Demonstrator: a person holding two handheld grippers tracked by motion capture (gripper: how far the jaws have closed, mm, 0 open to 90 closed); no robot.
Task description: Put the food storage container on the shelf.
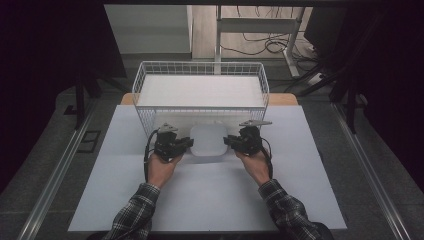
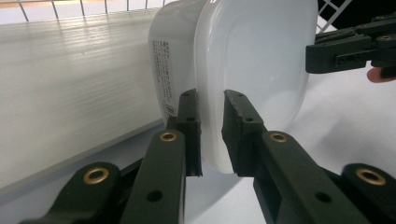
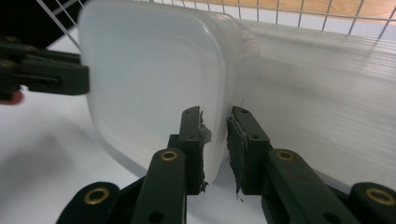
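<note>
Both hands reach forward, left gripper [image 1: 188, 143] and right gripper [image 1: 227, 141] clamping the white container's [image 1: 208, 140] opposite rims.

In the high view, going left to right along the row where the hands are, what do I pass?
Left gripper → white lidded container → right gripper, all on the white table sheet, just in front of the wire basket.
</note>
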